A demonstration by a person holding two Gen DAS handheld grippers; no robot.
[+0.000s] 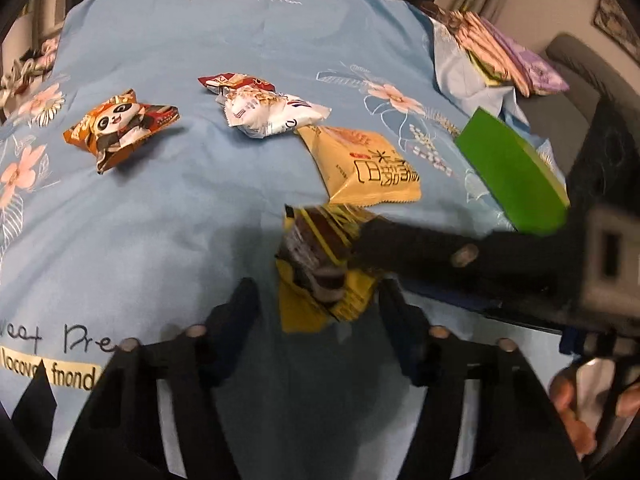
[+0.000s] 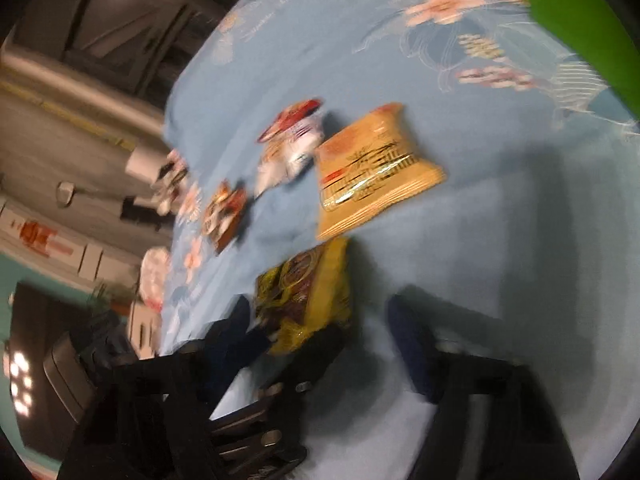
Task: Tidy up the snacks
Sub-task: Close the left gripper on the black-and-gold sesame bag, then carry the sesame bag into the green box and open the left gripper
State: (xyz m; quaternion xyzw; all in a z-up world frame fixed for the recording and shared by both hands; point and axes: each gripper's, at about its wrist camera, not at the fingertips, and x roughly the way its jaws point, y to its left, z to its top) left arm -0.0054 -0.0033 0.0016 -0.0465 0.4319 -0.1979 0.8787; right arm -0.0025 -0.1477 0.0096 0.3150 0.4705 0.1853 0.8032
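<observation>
Snack packets spread on a blue floral bed cover, both grippers at a yellow packet.

The yellow packet [image 1: 320, 276] lies near, between the left gripper's [image 1: 318, 300] part-open fingers [image 1: 240, 304], pads apart from it; the right gripper [image 1: 360, 240] reaches in from the right and touches it, its grip unclear. Farther off lie a tan packet [image 1: 364, 168], a white packet [image 1: 272, 114], a red packet [image 1: 236, 82] and a panda packet [image 1: 118, 128] at left. A green box [image 1: 512, 176] stands right on the bed cover [image 1: 180, 208].

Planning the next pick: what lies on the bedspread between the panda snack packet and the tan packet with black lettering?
The white packet, with a red packet tucked behind it, lies between the panda packet and the tan packet; the left wrist view shows it clearly.
</observation>
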